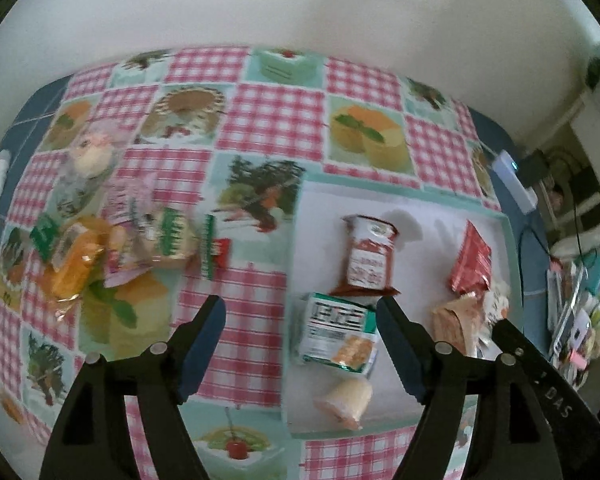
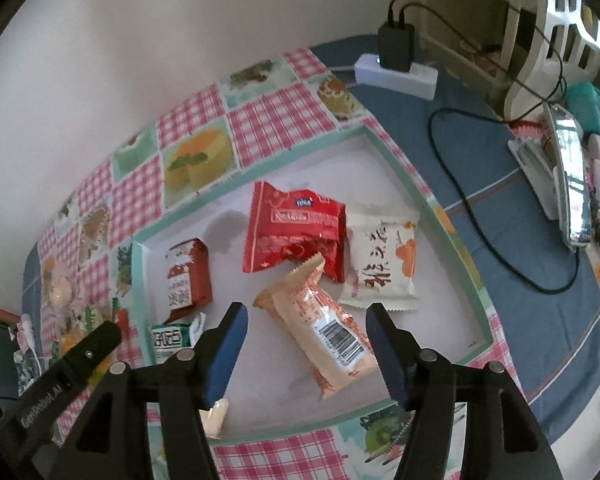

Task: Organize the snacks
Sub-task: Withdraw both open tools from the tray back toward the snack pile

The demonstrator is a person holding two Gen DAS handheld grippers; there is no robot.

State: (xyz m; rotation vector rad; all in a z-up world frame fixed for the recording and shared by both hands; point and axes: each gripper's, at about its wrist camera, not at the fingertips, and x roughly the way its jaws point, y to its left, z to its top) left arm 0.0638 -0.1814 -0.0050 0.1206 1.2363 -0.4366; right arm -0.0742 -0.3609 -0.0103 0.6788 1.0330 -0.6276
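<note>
On my checkered bench (image 1: 268, 120), six snacks sit in the tray (image 2: 452, 240); a loose pile (image 1: 112, 240) waits left. Each hand-held gripper, left (image 1: 300, 312) and right (image 2: 304, 316), gapes wide, empty.

The left hand-held gripper (image 1: 300, 316) hangs open above the green-white packet (image 1: 337, 334).

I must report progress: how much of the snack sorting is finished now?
Done: several packets, including the red packet and white packet, lie in the tray. In hand: nothing; left gripper and right gripper are open. Left: the snack pile on the tablecloth.
</note>
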